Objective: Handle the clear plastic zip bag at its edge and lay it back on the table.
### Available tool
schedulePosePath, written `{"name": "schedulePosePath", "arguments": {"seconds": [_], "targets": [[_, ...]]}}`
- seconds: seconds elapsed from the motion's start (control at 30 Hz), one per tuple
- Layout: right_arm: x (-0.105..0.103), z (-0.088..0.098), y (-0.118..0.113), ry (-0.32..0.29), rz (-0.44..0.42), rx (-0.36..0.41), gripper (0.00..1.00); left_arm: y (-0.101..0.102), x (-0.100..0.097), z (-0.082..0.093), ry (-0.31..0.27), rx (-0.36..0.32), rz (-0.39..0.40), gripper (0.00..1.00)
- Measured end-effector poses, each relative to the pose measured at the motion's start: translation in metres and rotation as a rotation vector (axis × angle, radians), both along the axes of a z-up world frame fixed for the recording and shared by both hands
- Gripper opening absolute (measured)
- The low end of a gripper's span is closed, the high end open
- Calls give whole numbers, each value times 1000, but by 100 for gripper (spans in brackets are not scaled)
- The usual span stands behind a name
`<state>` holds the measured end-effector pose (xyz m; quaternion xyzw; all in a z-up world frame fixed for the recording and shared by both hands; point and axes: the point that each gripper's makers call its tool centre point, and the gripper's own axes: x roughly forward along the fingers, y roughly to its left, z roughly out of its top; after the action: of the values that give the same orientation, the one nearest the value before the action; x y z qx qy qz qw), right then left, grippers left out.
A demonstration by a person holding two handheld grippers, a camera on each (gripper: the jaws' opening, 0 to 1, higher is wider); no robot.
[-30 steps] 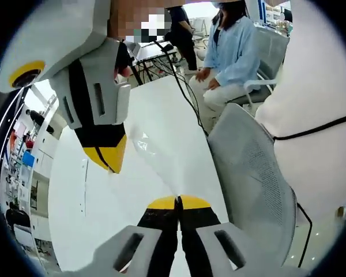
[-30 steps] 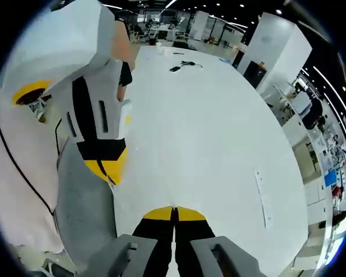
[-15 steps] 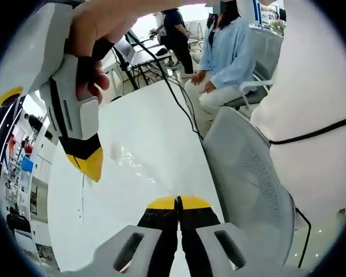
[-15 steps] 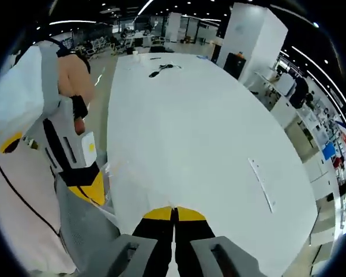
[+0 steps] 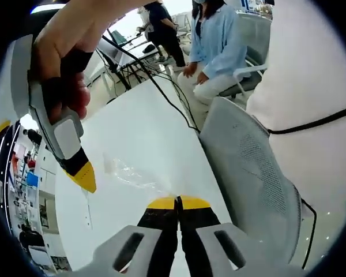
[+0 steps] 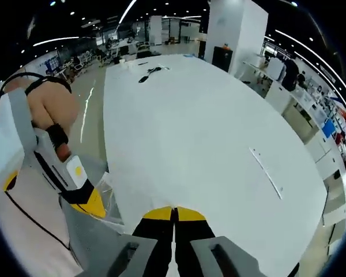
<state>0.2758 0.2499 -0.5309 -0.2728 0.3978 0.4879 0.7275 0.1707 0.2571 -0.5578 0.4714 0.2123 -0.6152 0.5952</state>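
- Long smooth white table (image 6: 207,144), glossy and rounded at its far end; a thin black cable (image 6: 150,71) lies far off on it
- Grey mesh office chair (image 5: 248,173) with a perforated curved back, just beside the table edge
- Clear plastic zip bag (image 5: 130,173), thin, crinkled and glinting, stretched over the table edge between both tools
- Left gripper (image 5: 177,202): yellow-tipped black jaws pressed together on the bag's edge
- Right gripper (image 6: 174,213): yellow tips closed; whether they pinch the film, I cannot tell
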Motion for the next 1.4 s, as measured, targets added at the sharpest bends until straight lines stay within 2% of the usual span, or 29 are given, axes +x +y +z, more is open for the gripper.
{"name": "schedulePosePath", "arguments": {"seconds": [0.4,0.77,1.0,1.27,1.4], "targets": [[-2,1,-1,-14,24,-4,0,5,12,2,-6,-16,59,0],[-1,-1,-2,-25,21,-1,0,3,3,-4,26,-19,39,0],[-7,-1,0,-29,60,-8,0,6,17,0,9,-57,105,0],[-10,6,4,-63,103,-20,0,8,34,12,-7,-110,172,0],[-8,7,3,-77,111,-25,0,9,42,18,-16,-134,209,4]]}}
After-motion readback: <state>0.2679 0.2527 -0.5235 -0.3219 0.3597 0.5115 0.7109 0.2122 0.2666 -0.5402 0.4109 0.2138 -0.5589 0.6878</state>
